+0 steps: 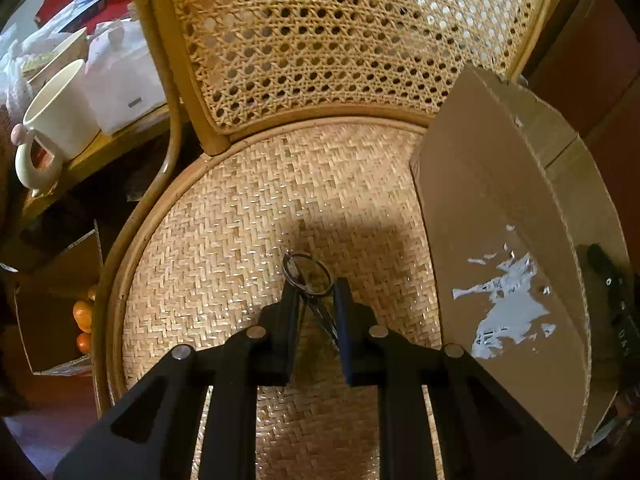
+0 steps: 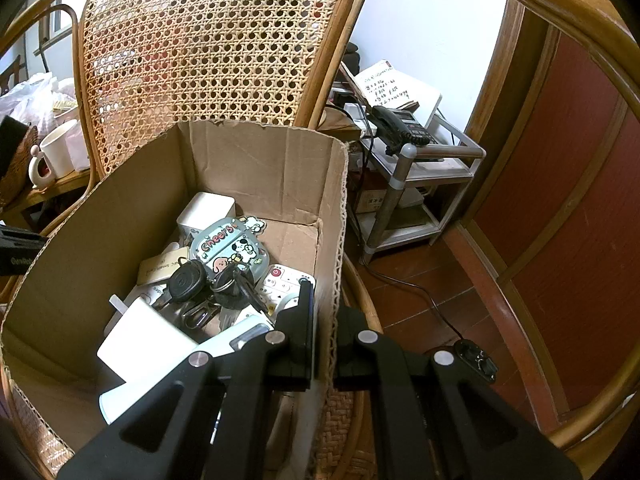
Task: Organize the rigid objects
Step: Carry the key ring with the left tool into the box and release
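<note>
In the left wrist view my left gripper (image 1: 316,292) is shut on a small pair of metal scissors (image 1: 306,280), ring handles pointing away, held just above the woven rattan chair seat (image 1: 248,216). A cardboard box (image 1: 508,216) stands on the seat to the right. In the right wrist view my right gripper (image 2: 326,304) is shut on the box's right wall (image 2: 335,240), one finger inside and one outside. The box holds keys with a black fob (image 2: 186,280), a "Cheers" cartoon case (image 2: 230,246), a white remote (image 2: 280,280) and white boxes (image 2: 144,344).
The cane chair back (image 1: 312,40) rises behind the seat. A cream mug (image 1: 56,120) stands on a side table at the left, by plastic bags. A box with oranges (image 1: 82,320) sits on the floor. A metal rack with a telephone (image 2: 396,124) stands at the right.
</note>
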A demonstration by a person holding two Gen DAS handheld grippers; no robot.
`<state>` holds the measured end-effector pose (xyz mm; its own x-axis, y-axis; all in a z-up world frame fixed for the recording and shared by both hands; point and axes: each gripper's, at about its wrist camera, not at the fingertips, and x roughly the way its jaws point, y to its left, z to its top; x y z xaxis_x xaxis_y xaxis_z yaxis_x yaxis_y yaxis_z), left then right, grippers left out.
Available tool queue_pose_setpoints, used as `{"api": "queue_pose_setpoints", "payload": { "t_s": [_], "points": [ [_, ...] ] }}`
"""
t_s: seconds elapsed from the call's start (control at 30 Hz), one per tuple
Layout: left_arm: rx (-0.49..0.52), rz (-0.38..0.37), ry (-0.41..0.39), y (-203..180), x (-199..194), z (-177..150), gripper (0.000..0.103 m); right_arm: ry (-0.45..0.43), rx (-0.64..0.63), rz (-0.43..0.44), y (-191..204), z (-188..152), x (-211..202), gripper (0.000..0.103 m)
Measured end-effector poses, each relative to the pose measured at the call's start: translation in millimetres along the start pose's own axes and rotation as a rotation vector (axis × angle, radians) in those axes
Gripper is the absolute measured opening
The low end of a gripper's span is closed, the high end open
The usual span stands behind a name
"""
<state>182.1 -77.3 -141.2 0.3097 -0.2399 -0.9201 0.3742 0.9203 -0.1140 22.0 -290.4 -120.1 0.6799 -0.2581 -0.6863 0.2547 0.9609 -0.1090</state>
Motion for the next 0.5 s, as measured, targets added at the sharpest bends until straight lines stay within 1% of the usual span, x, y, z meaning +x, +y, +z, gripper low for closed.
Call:
{"api": "queue_pose_setpoints", "payload": {
  "t_s": [0.1,0.17,0.4,0.5],
  "points": [
    [-0.001,0.017,-0.001,2,-2,-1,0.016,0.001,-0.002,-0.001,0,0,0,0.008],
    [-0.005,0.011,-0.005,4,-4,-1,0.016,0.0,-0.006,-0.004,1,0,0,0.008],
    [-0.021,-0.005,-0.057,5,-26,-4,0.016,0.001,-0.002,-0.002,1,0,0,0.008],
    [-0.006,0.017,-0.079,2,-37,-6,0.016,0.001,-0.003,-0.002,1,0,0,0.008]
  ]
}}
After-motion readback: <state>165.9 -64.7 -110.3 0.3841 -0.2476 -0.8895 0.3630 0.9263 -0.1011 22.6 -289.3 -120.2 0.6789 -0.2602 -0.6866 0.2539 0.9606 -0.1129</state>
